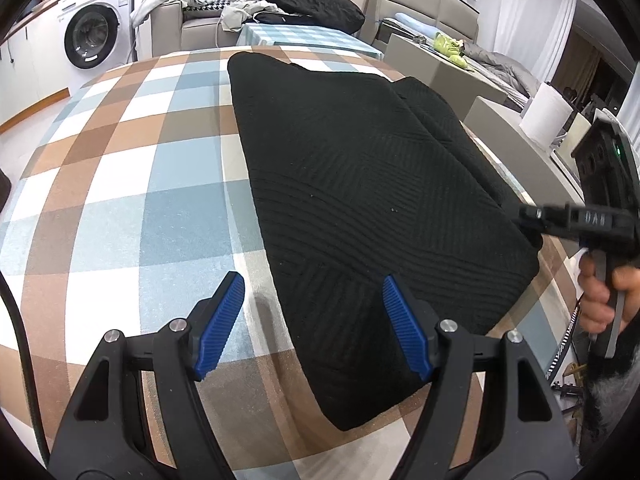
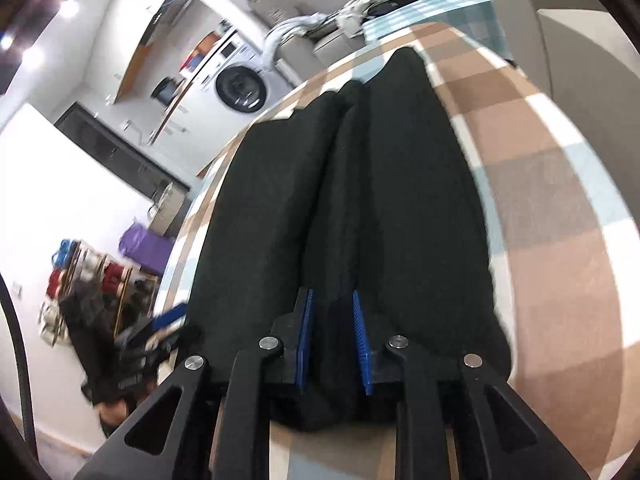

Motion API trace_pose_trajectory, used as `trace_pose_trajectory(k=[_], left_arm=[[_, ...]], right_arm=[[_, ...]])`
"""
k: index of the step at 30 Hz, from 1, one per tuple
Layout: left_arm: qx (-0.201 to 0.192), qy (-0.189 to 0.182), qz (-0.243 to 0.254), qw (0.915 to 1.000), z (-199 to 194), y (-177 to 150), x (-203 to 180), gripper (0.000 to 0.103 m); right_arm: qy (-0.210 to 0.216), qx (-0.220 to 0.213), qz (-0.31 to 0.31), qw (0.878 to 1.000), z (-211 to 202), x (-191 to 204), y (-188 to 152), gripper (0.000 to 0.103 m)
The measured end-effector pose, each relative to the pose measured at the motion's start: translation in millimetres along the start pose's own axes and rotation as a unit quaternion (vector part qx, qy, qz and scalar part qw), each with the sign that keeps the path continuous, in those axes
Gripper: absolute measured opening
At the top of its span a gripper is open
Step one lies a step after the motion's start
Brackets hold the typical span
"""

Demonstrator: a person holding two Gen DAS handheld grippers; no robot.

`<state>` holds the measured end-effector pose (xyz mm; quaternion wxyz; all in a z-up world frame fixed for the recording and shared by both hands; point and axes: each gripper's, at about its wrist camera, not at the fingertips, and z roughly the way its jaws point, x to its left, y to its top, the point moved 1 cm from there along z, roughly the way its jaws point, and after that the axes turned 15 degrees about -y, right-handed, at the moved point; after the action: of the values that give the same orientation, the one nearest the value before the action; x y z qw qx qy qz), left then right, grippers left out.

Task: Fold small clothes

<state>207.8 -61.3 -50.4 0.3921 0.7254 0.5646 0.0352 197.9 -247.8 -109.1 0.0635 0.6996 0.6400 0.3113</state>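
You are working over a tabletop (image 1: 120, 184) covered in a checked cloth of brown, pale blue and white squares, which spreads across the whole surface. One thing lies directly on it: a black ribbed garment (image 1: 360, 208), folded into a long, flat bundle. Taking that garment as your landmark, bare checked cloth lies open to its left in the left wrist view, and a narrower strip shows along its right edge. In the right wrist view the garment (image 2: 420, 208) shows lengthwise folds with a crease between them, and checked cloth (image 2: 540, 200) to its right.
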Motion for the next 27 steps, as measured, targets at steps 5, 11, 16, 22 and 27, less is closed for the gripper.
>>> trace_pose_trajectory(k=[5,11,16,22,27], left_arm=[[0.001,-0.003,0.003,1.0000,0.6,2.0,-2.7,0.069],[0.006,-0.004,0.002,1.0000,4.9,1.8,-1.5,0.069],[0.005,-0.008,0.003,1.0000,4.8,2.0,1.4,0.069],[0.002,-0.002,0.002,1.0000,3.9,4.0,3.1,0.069],[-0.001,0.001,-0.001,1.0000,2.7,5.1,4.8,0.069]], right_arm=[[-0.023,-0.069,-0.023,0.997,-20.1,22.3,-10.0,0.005],[-0.072,-0.020,-0.018,0.997,-1.3,11.0,-14.0,0.008],[-0.003,-0.011,-0.001,1.000,-0.1,4.8,5.0,0.043],[0.020,0.017,-0.010,1.000,39.4,16.4,48.2,0.044],[0.012,0.014,-0.021,1.000,67.8,30.2,84.4,0.044]])
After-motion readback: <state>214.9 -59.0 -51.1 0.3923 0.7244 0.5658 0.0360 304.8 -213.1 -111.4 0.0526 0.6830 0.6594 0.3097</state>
